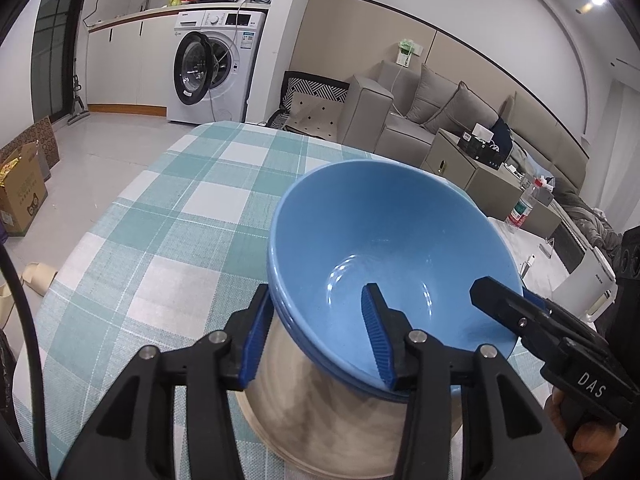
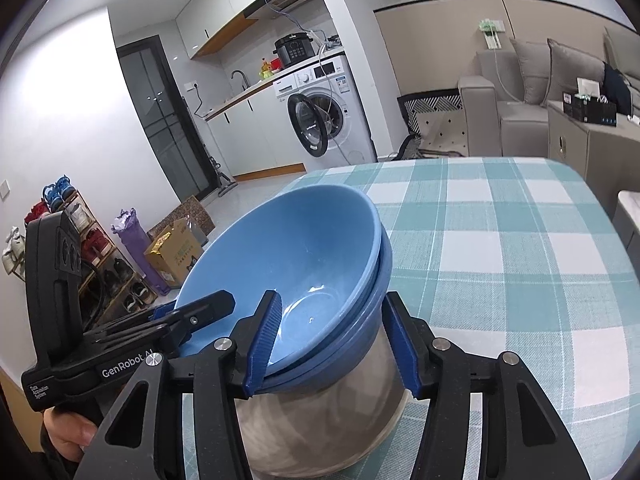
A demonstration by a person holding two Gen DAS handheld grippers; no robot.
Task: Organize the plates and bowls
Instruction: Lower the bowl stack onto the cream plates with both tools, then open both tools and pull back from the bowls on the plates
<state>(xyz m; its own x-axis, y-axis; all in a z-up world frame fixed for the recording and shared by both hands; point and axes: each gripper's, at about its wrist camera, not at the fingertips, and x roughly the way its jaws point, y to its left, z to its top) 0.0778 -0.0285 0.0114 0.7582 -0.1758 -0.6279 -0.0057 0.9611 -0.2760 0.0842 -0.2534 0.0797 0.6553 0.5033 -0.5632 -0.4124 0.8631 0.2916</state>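
A nested stack of blue bowls [image 1: 380,232] [image 2: 288,248] rests in a shiny steel bowl [image 1: 312,408] [image 2: 312,420] on the checked tablecloth [image 1: 180,200] [image 2: 500,240]. My left gripper [image 1: 316,292] straddles the stack's near rim, one finger outside and one inside. The gap is far wider than the bowl wall, so it is open. My right gripper [image 2: 333,296] straddles the opposite side of the rim the same way and is also open. Each gripper shows in the other's view: the right gripper [image 1: 504,292] and the left gripper [image 2: 194,306], both across the rim.
The table's far edge drops to a tiled floor. A washing machine [image 1: 212,68] with its door open, a grey sofa [image 1: 440,116] and a low cabinet [image 1: 460,160] stand beyond. Cardboard boxes [image 1: 20,192] and a shoe rack [image 2: 80,248] stand to the left. A hand [image 2: 68,440] holds the left gripper's handle.
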